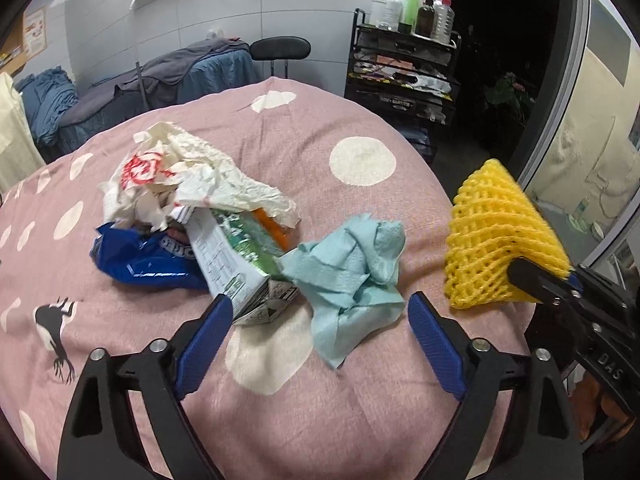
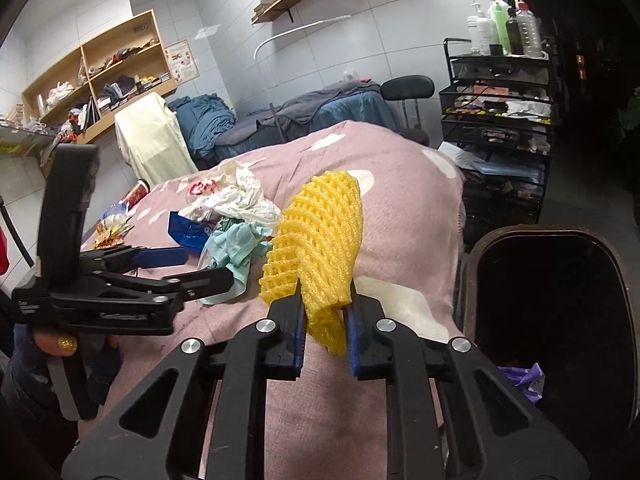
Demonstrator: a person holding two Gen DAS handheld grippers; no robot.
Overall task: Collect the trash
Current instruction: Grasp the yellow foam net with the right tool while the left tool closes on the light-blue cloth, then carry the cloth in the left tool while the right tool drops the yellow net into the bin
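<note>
A heap of trash [image 1: 192,216] lies on the bed [image 1: 360,420], with a crumpled tissue [image 1: 352,276] just right of it. The left gripper [image 1: 320,320] hangs before the tissue. Right of the tissue, the right gripper [image 2: 326,328] holds a foam net [image 2: 320,248] above the bed. A bin [image 2: 552,320] stands right of the bed, a cart [image 2: 500,120] behind the bin.

Massage/beauty treatment rm. Treatment bed [image 2: 352,104] w/ blue-grey covers, black stool [image 2: 408,88], black mesh trolley [image 2: 496,92] w/ pump bottles [image 2: 500,20] on top. White tiled walls, wood shelves [image 2: 100,76] w/ supplies, dark bin [image 2: 472,264].
</note>
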